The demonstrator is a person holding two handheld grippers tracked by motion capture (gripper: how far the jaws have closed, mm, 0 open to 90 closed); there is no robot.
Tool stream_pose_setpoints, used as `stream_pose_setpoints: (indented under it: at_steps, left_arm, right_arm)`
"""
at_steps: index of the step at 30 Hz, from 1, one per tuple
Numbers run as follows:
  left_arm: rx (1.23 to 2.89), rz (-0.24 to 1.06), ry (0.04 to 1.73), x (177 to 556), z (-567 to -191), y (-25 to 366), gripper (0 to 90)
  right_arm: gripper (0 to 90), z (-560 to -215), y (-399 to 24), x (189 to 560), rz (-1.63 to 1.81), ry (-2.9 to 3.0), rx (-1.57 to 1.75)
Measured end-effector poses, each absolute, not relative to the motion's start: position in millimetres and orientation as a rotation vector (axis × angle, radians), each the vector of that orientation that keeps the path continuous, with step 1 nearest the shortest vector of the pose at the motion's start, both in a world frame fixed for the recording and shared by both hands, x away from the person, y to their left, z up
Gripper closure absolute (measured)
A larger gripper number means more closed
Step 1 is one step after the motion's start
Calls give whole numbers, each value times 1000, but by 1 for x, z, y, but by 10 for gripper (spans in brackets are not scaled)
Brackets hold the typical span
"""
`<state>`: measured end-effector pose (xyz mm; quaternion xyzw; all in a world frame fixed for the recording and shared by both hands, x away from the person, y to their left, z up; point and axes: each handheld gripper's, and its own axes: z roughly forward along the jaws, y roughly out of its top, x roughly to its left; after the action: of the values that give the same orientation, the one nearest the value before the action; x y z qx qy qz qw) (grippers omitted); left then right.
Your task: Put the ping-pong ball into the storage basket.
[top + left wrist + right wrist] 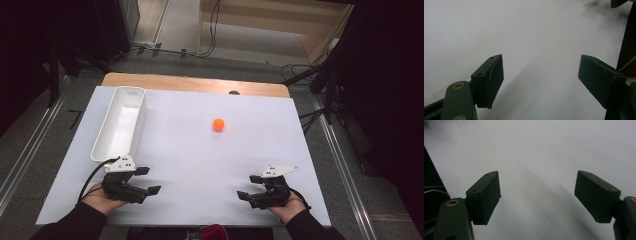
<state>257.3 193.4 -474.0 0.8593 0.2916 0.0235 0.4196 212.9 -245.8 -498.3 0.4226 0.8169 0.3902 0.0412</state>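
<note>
Orange ball (218, 124) sits alone on the white table sheet (200, 165), a little right of the frame's middle in the high view and well above both of my hands; being round, it has no long axis and points no way that I can tell. White bin (120, 125) lies at the upper left of the sheet, its long axis running from the lower left up toward the top of the frame, open side up. My left gripper (148, 181) rests at the lower left, just below the bin's near end, jaws spread with nothing between them. My right gripper (248, 187) rests at the lower right, jaws likewise apart over bare sheet, tips pointing toward the frame's middle
</note>
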Motion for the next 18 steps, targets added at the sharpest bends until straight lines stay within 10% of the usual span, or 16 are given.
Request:
stream_pose_setpoints:
  at_steps: [18]
  left_arm:
    - [2157,58,740,258,-474,193,209]
  right_arm:
    - [195,-499,-245,213,1187,2515,1284]
